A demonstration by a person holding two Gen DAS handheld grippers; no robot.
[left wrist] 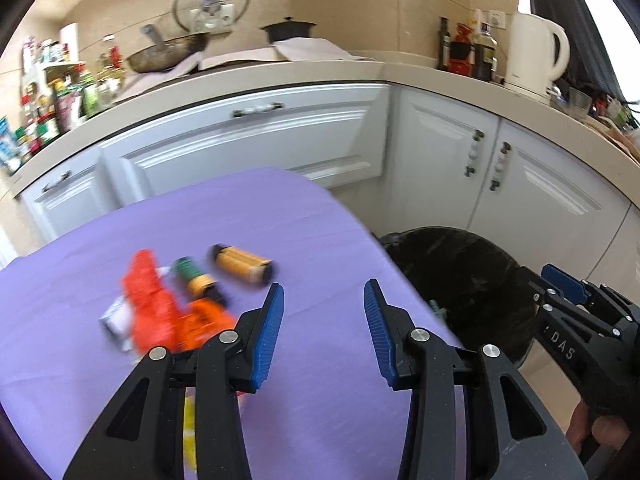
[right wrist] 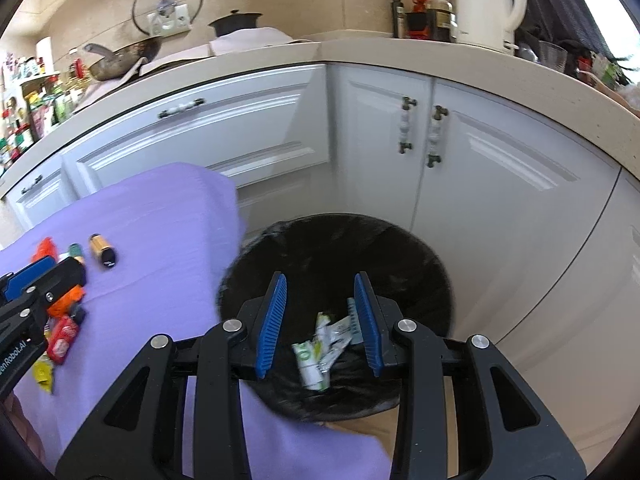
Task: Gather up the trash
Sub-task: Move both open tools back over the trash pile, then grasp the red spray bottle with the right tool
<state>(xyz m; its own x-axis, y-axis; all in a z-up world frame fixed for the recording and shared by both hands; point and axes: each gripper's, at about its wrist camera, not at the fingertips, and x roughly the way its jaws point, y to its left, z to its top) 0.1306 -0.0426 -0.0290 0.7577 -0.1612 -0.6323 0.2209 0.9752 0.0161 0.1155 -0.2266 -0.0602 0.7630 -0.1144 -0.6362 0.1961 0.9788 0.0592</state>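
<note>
The left gripper (left wrist: 324,328) is over the purple tablecloth (left wrist: 280,232), its jaws spread with only cloth showing between the 2 blue pads (left wrist: 268,336). Beyond its left jaw lies a cluster of trash: a red wrapper (left wrist: 148,300) farthest left, touching an orange packet (left wrist: 204,318) that runs under the left jaw's linkage, then a green-capped tube (left wrist: 192,272), and a yellow-and-black cylinder (left wrist: 242,266) lying on its side just ahead of the left pad's tip. A yellow scrap (left wrist: 190,432) shows under the left jaw's arm.

To the right of the right jaw, off the table's edge, stands the black-lined bin (left wrist: 472,280).

The right gripper (right wrist: 320,322) is above the open black-lined bin, its jaws parted and clamping nothing. Seen between and beneath them, on the bin's bottom, lie crumpled white-and-green wrappers (right wrist: 316,356). Behind are white cabinets (right wrist: 480,180), with a white kettle (right wrist: 484,4) on the counter.
</note>
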